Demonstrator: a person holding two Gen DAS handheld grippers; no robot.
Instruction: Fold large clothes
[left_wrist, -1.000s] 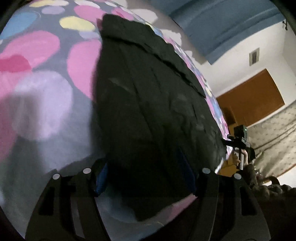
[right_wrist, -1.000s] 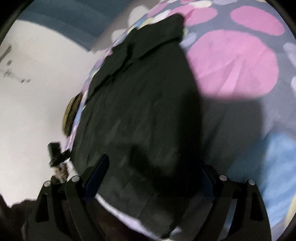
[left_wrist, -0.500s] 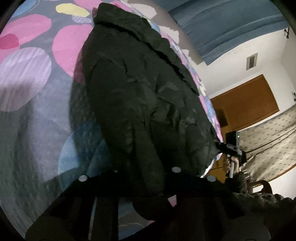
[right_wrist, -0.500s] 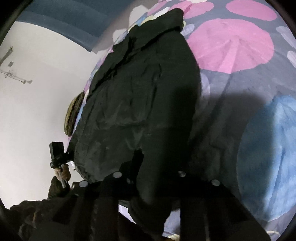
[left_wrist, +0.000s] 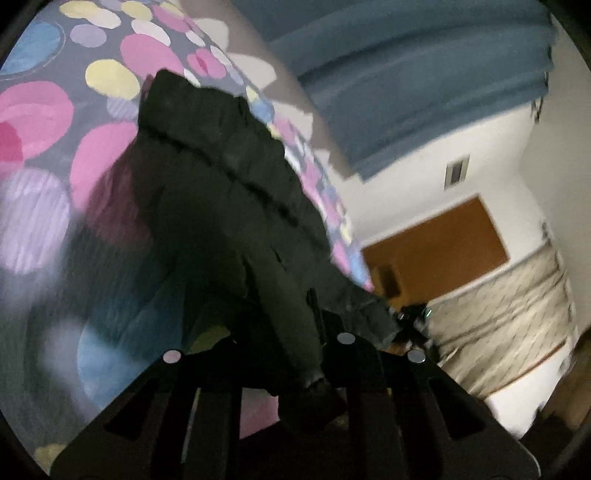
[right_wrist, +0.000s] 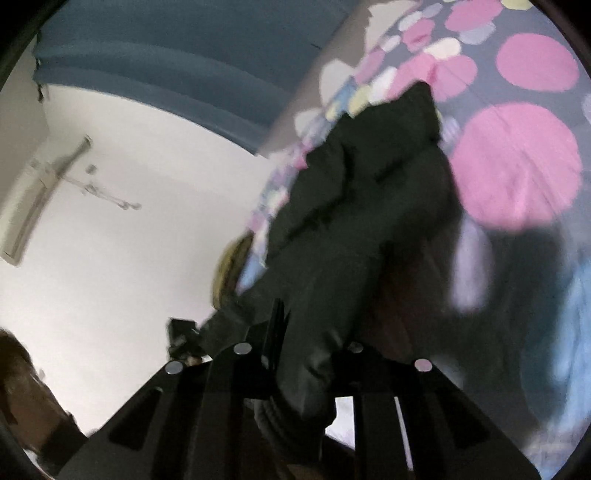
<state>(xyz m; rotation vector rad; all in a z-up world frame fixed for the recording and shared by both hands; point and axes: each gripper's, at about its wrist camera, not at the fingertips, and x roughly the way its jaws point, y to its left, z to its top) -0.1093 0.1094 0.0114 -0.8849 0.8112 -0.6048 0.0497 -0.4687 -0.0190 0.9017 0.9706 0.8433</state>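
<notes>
A black padded jacket (left_wrist: 221, 192) lies lengthwise on a bed with a grey, dot-patterned bedspread (left_wrist: 44, 122). Its collar end is far from me and its near hem is lifted off the bed. My left gripper (left_wrist: 284, 343) is shut on one corner of that hem, and cloth bunches and hangs between its fingers. In the right wrist view the jacket (right_wrist: 362, 206) runs up from my right gripper (right_wrist: 314, 350). Its jaws are closing, and a thick fold of the hem is pinched between them. The bedspread (right_wrist: 517, 166) shows to the right of it.
A blue curtain (left_wrist: 406, 74) hangs behind the bed's far end. A brown door (left_wrist: 436, 243) and a pale patterned cloth (left_wrist: 498, 306) are past the bed's right side. A white wall (right_wrist: 110, 258) and a yellowish object (right_wrist: 229, 269) are off its left edge.
Both grippers went from open around the jacket's near hem to shut on it. Both have then risen with the hem and tilted up, so more of the room shows.
</notes>
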